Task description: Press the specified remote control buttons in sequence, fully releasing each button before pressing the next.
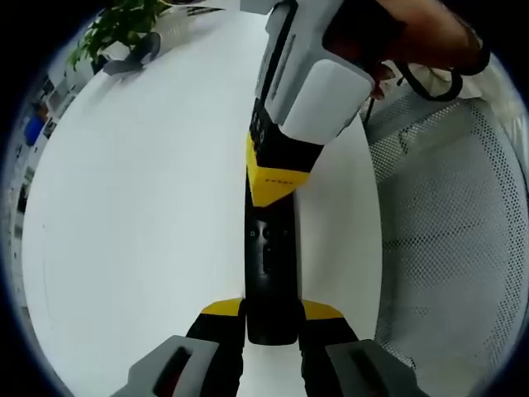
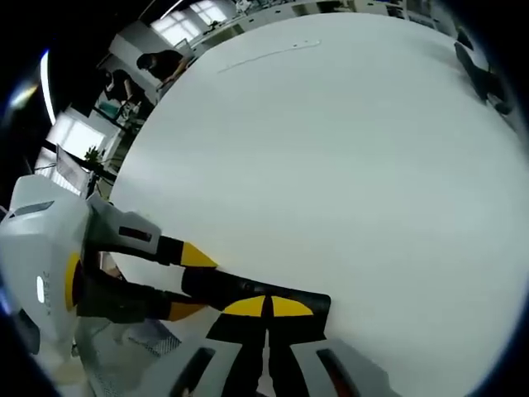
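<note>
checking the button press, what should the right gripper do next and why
Probably lift the right gripper straight off the remote: its shut tips sit on the upper buttons while the left gripper clamps the lower end, and each button needs a full release.

The remote control (image 1: 270, 273) was a slim black bar lying flat on the white desk (image 1: 140, 215), button side up. Small round buttons showed along its middle. Its far end was covered; its near end sat between yellow-tipped fingers (image 1: 221, 309).
</note>
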A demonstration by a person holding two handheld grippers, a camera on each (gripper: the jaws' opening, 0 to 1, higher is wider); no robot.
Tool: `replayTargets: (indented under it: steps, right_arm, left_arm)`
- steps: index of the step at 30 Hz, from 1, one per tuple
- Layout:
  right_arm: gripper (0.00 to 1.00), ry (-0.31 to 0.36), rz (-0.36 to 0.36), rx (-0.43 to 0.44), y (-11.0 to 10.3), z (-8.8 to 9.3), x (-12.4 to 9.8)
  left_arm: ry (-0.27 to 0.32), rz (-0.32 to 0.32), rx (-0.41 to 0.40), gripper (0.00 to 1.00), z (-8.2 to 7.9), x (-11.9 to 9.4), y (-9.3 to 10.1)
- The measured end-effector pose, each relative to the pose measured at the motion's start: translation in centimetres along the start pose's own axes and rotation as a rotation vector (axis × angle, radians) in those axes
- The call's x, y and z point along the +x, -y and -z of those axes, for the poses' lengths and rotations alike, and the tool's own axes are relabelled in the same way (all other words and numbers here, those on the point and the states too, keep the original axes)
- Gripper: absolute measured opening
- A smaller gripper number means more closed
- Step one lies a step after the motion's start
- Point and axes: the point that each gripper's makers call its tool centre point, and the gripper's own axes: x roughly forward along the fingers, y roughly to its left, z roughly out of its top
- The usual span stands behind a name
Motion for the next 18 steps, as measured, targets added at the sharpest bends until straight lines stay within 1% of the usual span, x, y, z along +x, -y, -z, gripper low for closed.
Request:
replayTargets:
  steps: [3,5,8,9,10,11,14,18]
  right_arm:
    - [0.0,0.009,-0.038,0.005,-0.9,-0.1,-0.1]
    - [0.0,0.0,-0.046,-0.003,-1.3,0.0,0.0]
    - [0.0,-0.027,-0.012,-0.042,-1.1,0.4,0.4]
    - [0.0,-0.043,0.018,-0.065,-0.6,0.7,0.6]
    - [0.0,-0.024,0.001,-0.067,-1.1,0.4,0.5]
    - [0.0,-0.03,0.013,-0.086,-1.0,0.5,0.4]
    - [0.0,-0.03,0.023,-0.1,-1.0,0.6,0.5]
    - [0.0,-0.026,0.02,-0.079,-0.9,0.6,0.5]
  left_arm:
    - [0.005,-0.001,-0.002,0.23,0.0,0.0,0.0]
    - [0.01,0.0,-0.004,0.23,0.1,0.0,0.0]
    - [0.019,0.007,-0.008,0.23,0.1,-0.1,0.0]
    - [0.021,0.009,-0.009,0.23,0.1,-0.1,0.0]
    - [0.023,0.01,-0.007,0.23,0.0,-0.1,0.0]
    - [0.024,0.01,-0.008,0.23,0.0,0.0,0.0]
    - [0.024,0.002,-0.005,0.23,0.0,0.0,0.0]
    - [0.039,0.001,-0.007,0.23,0.1,-0.1,0.0]
